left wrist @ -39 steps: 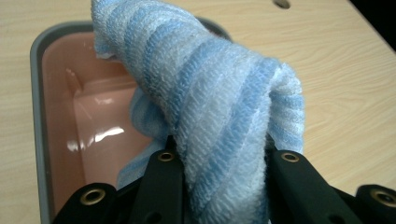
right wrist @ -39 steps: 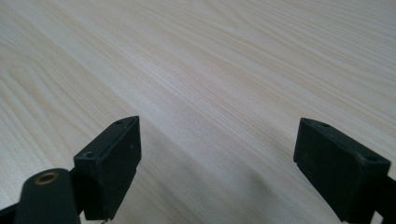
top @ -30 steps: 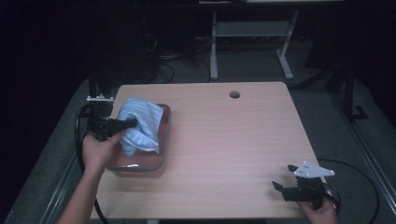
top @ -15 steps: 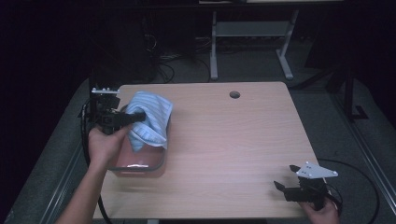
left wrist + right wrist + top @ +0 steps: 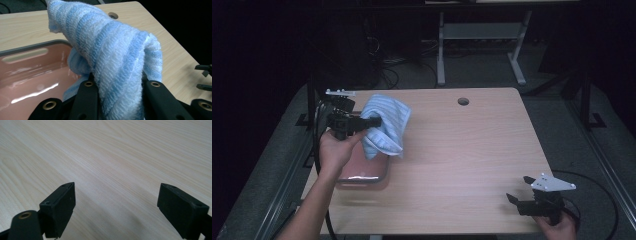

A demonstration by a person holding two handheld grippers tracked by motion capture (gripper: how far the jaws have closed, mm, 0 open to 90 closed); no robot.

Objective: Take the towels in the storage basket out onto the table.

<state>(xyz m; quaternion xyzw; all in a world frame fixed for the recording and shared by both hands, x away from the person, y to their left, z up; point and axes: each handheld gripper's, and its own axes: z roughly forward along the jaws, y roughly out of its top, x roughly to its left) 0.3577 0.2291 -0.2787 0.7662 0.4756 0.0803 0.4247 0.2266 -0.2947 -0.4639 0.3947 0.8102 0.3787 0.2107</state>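
A blue and white striped cloth (image 5: pixel 385 125) hangs bunched from my left gripper (image 5: pixel 374 121), which is shut on it above the table's left side. In the left gripper view the cloth (image 5: pixel 112 57) fills the space between the two black jaws and drapes over them. Below it lies a shiny pink tray (image 5: pixel 362 170) with a grey rim (image 5: pixel 30 47); the cloth's lower end hangs over the tray's far part. My right gripper (image 5: pixel 518 192) rests low at the table's front right corner, open, with bare wood between its jaws (image 5: pixel 117 202).
The wooden table (image 5: pixel 462 150) has a round cable hole (image 5: pixel 463 101) near its far edge. A metal frame stand (image 5: pixel 482 35) is on the floor behind. Cables trail off both grippers at the table's sides.
My left gripper has lifted the cloth up out of the tray and carried it a little toward the far right. The right gripper has stayed at the front right corner.
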